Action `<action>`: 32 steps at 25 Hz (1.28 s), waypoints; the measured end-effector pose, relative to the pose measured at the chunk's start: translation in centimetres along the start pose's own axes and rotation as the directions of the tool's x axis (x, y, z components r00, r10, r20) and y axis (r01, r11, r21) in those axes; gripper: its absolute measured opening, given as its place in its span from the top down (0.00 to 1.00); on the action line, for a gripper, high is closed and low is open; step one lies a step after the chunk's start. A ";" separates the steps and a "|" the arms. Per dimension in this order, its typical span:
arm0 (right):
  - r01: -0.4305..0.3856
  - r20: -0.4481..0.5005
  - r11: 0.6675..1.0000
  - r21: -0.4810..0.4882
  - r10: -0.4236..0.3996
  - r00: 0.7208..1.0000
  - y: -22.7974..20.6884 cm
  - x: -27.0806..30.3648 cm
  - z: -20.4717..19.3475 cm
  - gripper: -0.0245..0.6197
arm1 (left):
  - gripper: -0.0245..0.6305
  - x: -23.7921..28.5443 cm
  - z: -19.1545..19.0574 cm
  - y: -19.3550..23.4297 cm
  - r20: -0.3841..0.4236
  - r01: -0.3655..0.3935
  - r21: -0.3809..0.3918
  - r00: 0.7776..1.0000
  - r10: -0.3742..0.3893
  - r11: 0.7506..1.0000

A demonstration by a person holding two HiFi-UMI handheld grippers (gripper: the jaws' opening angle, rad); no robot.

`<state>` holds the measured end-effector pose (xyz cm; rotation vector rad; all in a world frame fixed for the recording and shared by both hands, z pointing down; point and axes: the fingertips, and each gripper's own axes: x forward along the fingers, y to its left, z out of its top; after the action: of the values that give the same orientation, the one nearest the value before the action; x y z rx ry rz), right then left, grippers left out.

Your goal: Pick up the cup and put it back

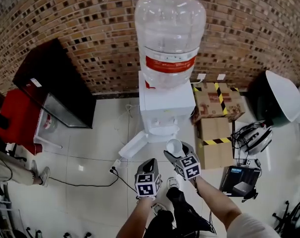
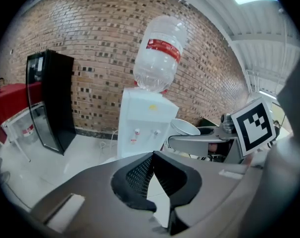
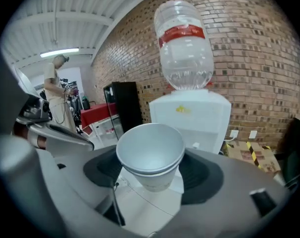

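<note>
A white paper cup sits upright between the jaws of my right gripper, low in front of the white water dispenser. In the right gripper view the cup fills the gap, with both dark pads pressed against its sides and its mouth facing up. It looks like two cups nested together. My left gripper hangs just left of it and a little nearer to me. Its pads meet at the tips with nothing between them, and the cup shows to its right.
The dispenser carries a large clear bottle and stands against a brick wall. Cardboard boxes lie to its right and a black cabinet and red table to its left. A cable crosses the tiled floor. A person stands further off.
</note>
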<state>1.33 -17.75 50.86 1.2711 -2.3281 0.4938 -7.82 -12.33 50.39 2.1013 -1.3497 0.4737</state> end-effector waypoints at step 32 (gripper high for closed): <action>0.013 0.094 0.992 0.123 -0.025 0.995 9.5 -27.3 1.3 0.40 | 0.96 -19.2 1.3 -9.9 0.185 0.041 -0.011 0.982 -0.038 0.999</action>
<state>6.07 5.48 34.25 1.4005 -2.3929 0.5897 -6.95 3.28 35.39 2.1997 -1.4056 0.2557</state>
